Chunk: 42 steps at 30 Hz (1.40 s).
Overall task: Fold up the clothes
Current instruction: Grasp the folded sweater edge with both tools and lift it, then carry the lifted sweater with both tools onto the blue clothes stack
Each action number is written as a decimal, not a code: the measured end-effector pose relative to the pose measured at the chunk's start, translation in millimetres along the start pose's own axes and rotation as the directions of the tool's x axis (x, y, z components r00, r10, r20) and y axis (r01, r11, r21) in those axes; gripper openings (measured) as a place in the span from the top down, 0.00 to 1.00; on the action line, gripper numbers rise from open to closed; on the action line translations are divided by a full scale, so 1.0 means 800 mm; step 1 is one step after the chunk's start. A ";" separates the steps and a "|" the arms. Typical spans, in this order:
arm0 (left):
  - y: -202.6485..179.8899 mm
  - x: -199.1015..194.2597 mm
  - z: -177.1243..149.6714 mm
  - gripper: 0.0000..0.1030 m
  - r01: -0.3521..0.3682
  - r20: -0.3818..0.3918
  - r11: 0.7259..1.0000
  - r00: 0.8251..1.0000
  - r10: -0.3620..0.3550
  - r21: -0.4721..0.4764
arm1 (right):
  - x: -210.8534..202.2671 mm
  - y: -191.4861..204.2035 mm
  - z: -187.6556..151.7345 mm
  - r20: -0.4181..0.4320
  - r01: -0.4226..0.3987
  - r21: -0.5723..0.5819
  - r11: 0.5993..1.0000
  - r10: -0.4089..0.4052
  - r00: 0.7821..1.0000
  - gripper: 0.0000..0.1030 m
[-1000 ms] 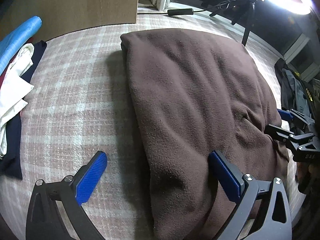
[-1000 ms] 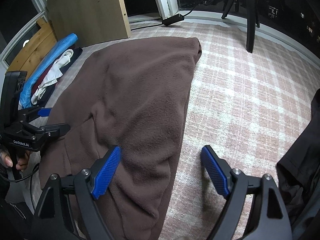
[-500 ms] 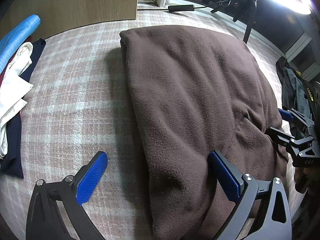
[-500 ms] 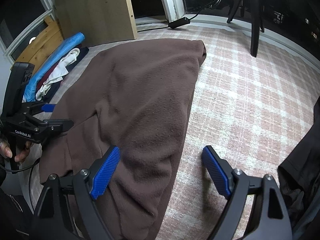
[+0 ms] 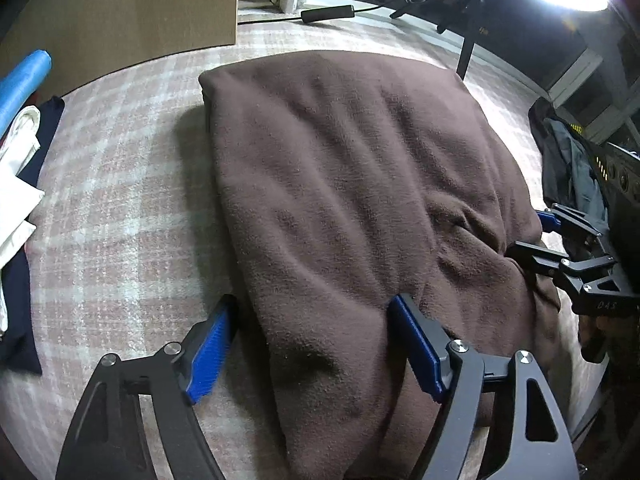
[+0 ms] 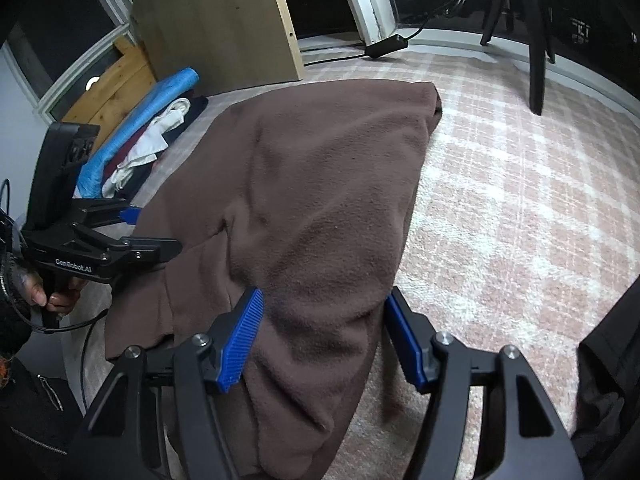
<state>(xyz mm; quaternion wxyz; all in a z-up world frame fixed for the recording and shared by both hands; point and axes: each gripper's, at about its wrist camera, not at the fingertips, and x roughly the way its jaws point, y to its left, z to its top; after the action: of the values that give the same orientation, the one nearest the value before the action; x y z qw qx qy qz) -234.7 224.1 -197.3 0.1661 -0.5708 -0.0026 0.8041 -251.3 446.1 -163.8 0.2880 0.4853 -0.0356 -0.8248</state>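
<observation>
A brown fleece garment lies folded in a long slab on the pink plaid rug. My left gripper straddles its near left edge. The jaws are closing with fleece between them; the left pad stands just off the edge and the right finger rests on the fabric. My right gripper straddles the garment's near right edge, its jaws closing on a raised ridge of fleece. Each view also shows the other gripper at the garment's side: the right gripper and the left gripper, held by a hand.
A pile of white and navy clothes and a blue roll lie at the rug's left side before a wooden board. Dark clothing lies to the right. A tripod leg and a power brick stand beyond.
Both grippers' jaws have narrowed from wide open, drawing in around the garment's near edges. The fleece between the right gripper's pads has bunched up. The hands have barely moved.
</observation>
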 end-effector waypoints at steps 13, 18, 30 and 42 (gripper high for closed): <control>0.009 0.000 -0.002 0.64 0.117 0.061 0.992 0.991 -0.115 -0.034 | 0.006 -0.012 -0.001 0.000 -0.114 0.090 0.989 0.115 0.993 0.71; 0.028 0.000 -0.011 0.75 0.221 0.085 0.965 0.974 -0.210 -0.139 | 0.010 -0.021 0.000 0.031 -0.239 0.195 0.951 0.238 0.971 0.77; 0.033 -0.115 -0.040 0.79 0.211 0.273 0.975 0.944 -0.186 -0.065 | -0.082 0.051 0.021 0.213 -0.345 0.142 0.928 0.311 0.926 0.79; 0.102 -0.235 -0.068 0.79 0.216 0.366 0.976 0.907 -0.210 0.026 | -0.141 0.185 0.063 0.277 -0.341 0.018 0.940 0.323 0.905 0.79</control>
<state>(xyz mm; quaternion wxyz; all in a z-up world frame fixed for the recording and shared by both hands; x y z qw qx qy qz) -151.3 86.6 -59.9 0.2451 -0.4082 -0.1021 0.8734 -186.3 369.5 1.0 0.4005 0.3643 -0.1838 -0.8204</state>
